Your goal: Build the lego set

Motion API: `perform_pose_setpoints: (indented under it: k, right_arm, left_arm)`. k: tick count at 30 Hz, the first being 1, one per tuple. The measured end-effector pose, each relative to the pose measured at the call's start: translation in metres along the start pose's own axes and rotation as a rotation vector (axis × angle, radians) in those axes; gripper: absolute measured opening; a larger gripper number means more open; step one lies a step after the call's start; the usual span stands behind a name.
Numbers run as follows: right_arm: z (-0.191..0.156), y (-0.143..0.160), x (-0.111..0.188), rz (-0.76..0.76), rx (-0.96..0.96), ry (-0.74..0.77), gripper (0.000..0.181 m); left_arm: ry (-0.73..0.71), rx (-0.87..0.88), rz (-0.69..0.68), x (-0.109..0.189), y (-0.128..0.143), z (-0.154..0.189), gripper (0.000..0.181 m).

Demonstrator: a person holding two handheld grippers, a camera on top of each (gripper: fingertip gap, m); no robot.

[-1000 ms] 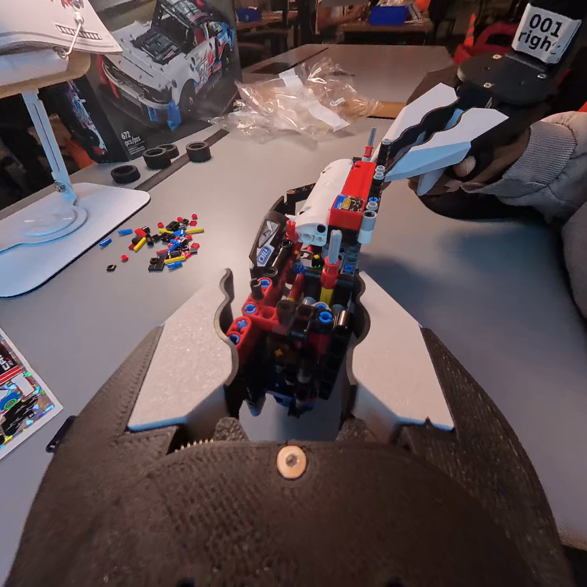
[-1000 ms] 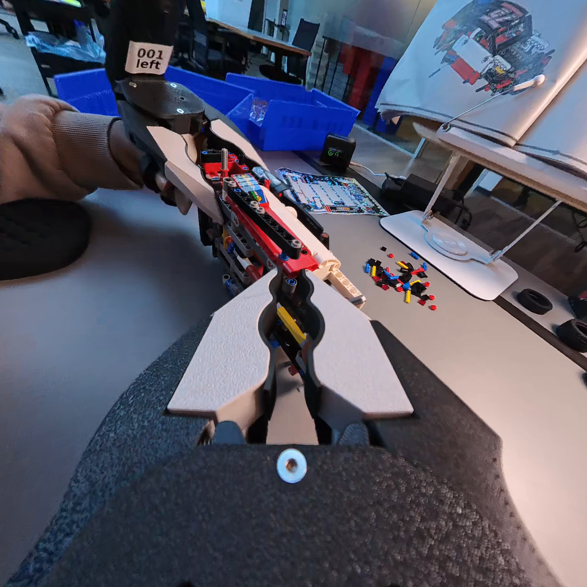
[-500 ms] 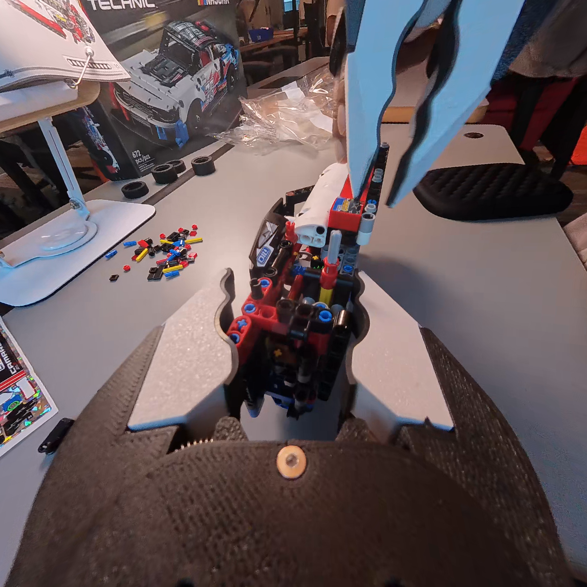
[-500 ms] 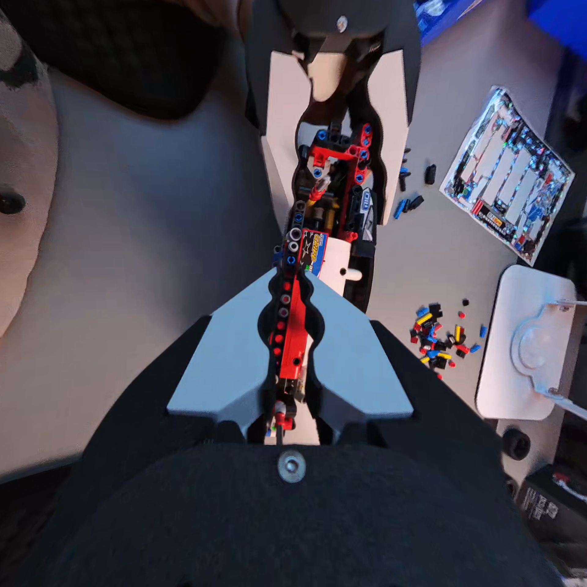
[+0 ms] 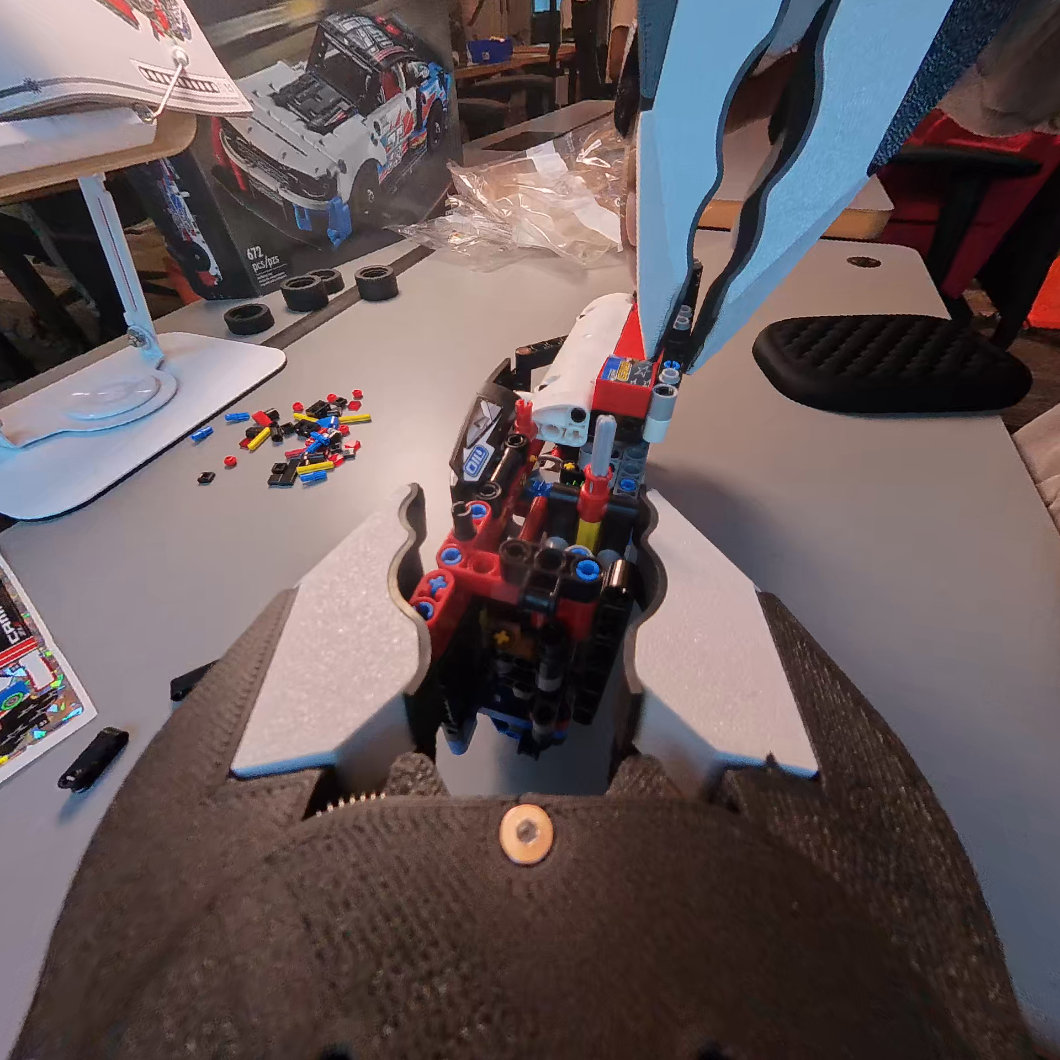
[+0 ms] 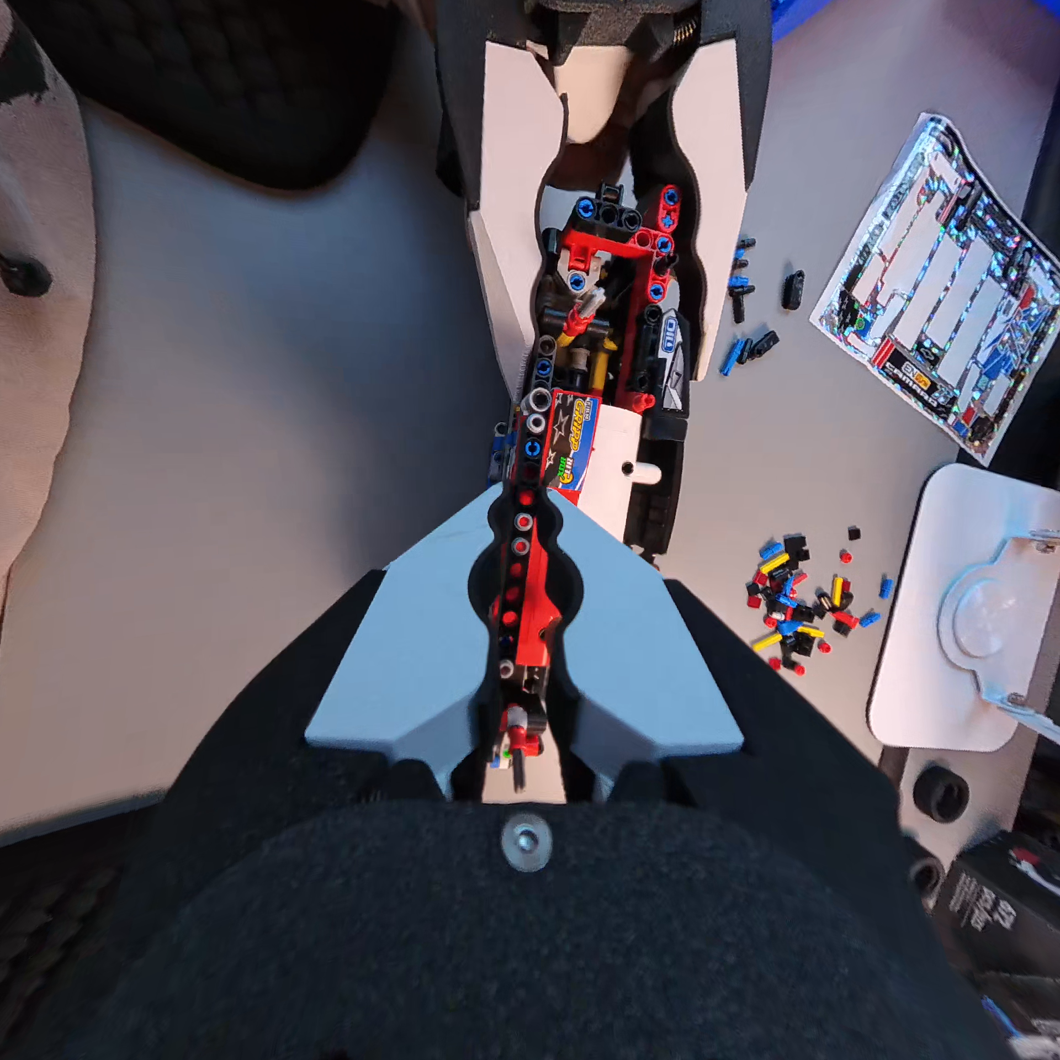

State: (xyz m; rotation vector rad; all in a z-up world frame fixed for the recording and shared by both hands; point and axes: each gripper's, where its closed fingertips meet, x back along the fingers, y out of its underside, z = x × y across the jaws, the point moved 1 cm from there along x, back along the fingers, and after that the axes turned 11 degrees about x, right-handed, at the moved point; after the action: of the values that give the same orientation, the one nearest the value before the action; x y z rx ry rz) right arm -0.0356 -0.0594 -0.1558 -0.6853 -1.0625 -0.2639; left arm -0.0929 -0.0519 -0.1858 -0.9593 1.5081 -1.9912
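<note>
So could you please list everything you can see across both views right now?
car model: one, red, black and white, mid-table, held at both ends
loose pieces: one small pile, mixed colours, beside the stand
tyres: four, black, by the box
box: one, dark, far edge
plastic bags: clear, behind the model
booklet stand: one, white, left
sticker sheet: one, shiny, table edge
table: grey
left tongs: shut on the model
right tongs: shut on the model's red beam
</note>
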Motion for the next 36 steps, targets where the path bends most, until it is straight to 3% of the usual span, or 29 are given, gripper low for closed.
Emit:
perform_pose_setpoints:
  k: [1, 4, 12, 14, 16, 20, 25, 36]
  right_arm:
    - [-0.001, 0.000, 0.000, 0.037, 0.009, -0.001, 0.004]
    - [0.001, 0.000, 0.004, 0.179, -0.055, -0.008, 0.004]
    - [-0.001, 0.001, 0.009, 0.295, -0.056, -0.015, 0.005]
    - [0.009, -0.020, 0.037, 0.495, -0.120, -0.007, 0.003]
    - [0.005, -0.003, 0.028, 0.292, 0.030, 0.067, 0.005]
    - [0.003, -0.004, 0.035, 0.374, -0.079, 0.063, 0.004]
    - [0.007, 0.009, 0.027, 0.277, -0.086, 0.094, 0.004]
    - [0.005, 0.008, 0.012, 0.259, -0.126, 0.063, 0.004]
  left_arm:
    - [0.002, -0.008, 0.002, 0.000, 0.000, 0.000, 0.072]
    - [0.013, -0.002, 0.000, -0.001, 0.001, 0.001, 0.071]
    - [0.034, 0.005, -0.001, -0.003, 0.002, 0.004, 0.071]
    - [0.026, 0.014, 0.003, -0.002, 0.002, 0.002, 0.071]
    - [0.012, 0.022, 0.015, -0.001, 0.001, -0.002, 0.070]
    - [0.012, 0.000, 0.008, -0.001, 0.000, 0.000, 0.071]
    - [0.005, 0.037, 0.019, -0.001, -0.001, -0.004, 0.071]
    - [-0.005, 0.035, 0.024, 0.000, -0.001, -0.003, 0.071]
